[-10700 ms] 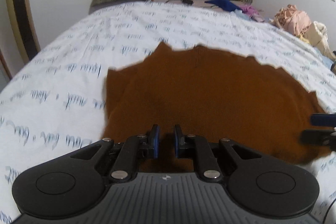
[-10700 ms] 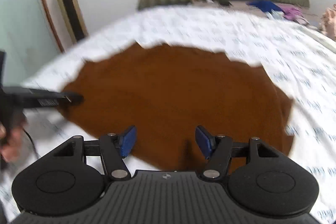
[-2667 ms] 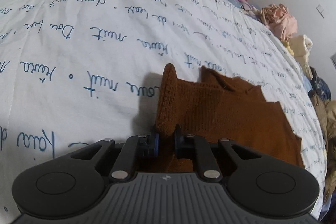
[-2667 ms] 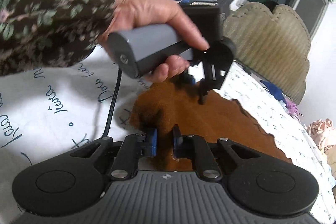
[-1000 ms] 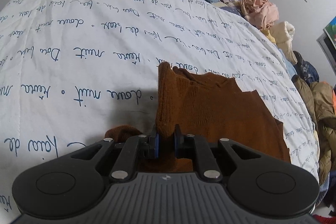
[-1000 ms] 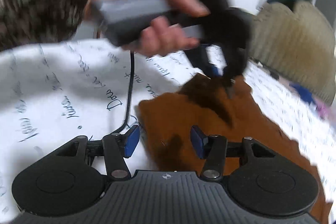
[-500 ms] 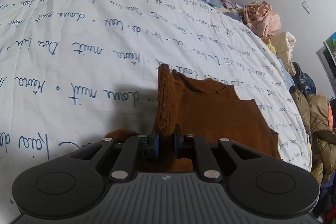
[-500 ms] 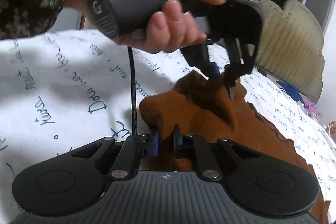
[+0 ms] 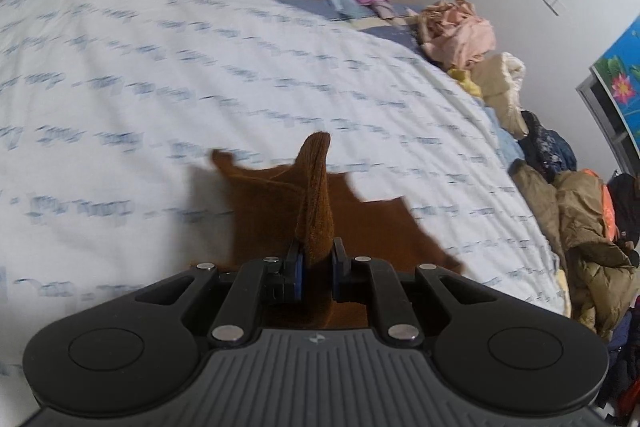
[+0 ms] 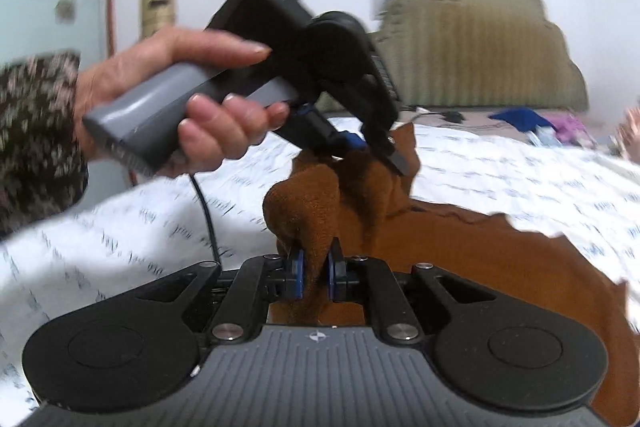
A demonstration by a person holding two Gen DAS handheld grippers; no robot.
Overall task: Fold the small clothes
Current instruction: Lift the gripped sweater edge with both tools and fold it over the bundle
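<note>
both grippers (image 10: 314, 273) on rumpled rust-brown knit (image 10: 460, 267)

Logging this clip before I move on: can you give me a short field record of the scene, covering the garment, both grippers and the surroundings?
surface: bed sheet, white with blue script print
garment: brown knit top, partly lifted off the sheet
left gripper: shut on a raised fold of the top
right gripper: jaws have just closed, pinching a bunched edge of the top
left hand: wraps the gripper's grey handle, seen from the right wrist view
background: headboard; pile of clothes along the bed's far side
image quality: motion blur in both views
</note>
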